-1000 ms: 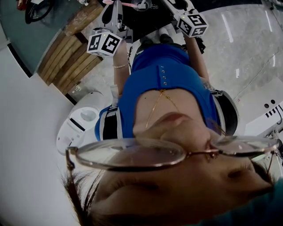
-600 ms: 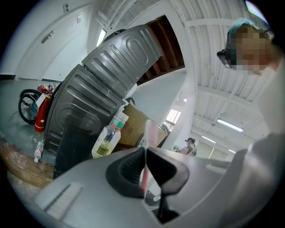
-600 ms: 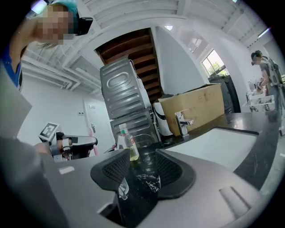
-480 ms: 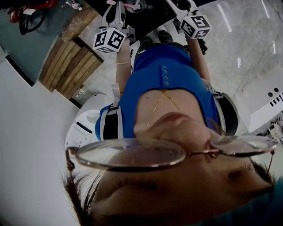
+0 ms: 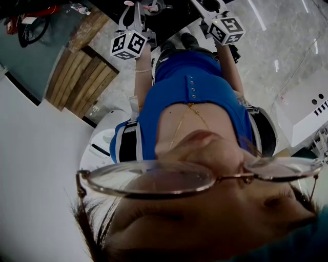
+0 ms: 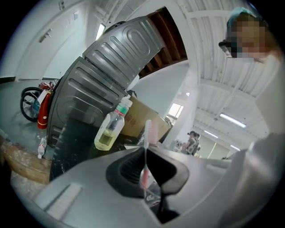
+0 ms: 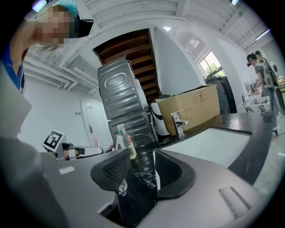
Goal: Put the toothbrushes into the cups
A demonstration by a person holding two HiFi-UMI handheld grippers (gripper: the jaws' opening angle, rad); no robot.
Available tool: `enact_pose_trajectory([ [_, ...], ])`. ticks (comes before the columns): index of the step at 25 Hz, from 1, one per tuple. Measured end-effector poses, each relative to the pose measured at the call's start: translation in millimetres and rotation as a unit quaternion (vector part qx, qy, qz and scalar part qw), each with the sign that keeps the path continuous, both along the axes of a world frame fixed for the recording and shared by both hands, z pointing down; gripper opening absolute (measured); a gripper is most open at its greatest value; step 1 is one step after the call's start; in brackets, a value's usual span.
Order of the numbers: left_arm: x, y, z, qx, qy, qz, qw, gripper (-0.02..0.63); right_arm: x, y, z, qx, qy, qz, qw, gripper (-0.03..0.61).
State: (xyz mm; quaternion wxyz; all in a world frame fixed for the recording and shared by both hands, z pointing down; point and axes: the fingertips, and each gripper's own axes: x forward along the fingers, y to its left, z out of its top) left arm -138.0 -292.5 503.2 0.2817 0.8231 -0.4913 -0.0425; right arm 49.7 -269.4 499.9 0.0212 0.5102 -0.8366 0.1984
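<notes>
Left tongs [image 6: 146, 155] were clamped on a skinny pink toothbrush [image 6: 150, 131], bristle head up; right tongs [image 7: 139, 156] gaped open.

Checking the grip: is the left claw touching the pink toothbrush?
Touching. Left gripper view shows the left claw clamped on the pink toothbrush.

place: a large indoor hall, workshop-like
ceiling: white beams [image 7: 133, 11], long strip lights [image 6: 231, 119]
washroom corner: black marbled counter [image 7: 254, 129], white sink [image 7: 213, 142], chrome tap [image 7: 178, 122]
clutter: cardboard box [image 7: 191, 109], stacked grey metal casings [image 7: 122, 95], red fire extinguisher [image 6: 43, 109]
others: a person [image 7: 262, 75] standing at a far bench
</notes>
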Motion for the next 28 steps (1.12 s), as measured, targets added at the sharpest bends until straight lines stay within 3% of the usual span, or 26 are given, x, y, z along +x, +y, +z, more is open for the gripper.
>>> enact_pose_trajectory([
  [15, -3, -4, 14, -0.001, 0.005, -0.010, 0.9999, 0.021, 0, 0, 0, 0.001, 0.001, 0.000, 1.000, 0.176],
  [28, -3, 4, 17, -0.009, -0.001, -0.014, 0.9999, 0.127, -12, -4, -3, 0.008, -0.006, -0.024, 1.000, 0.178],
])
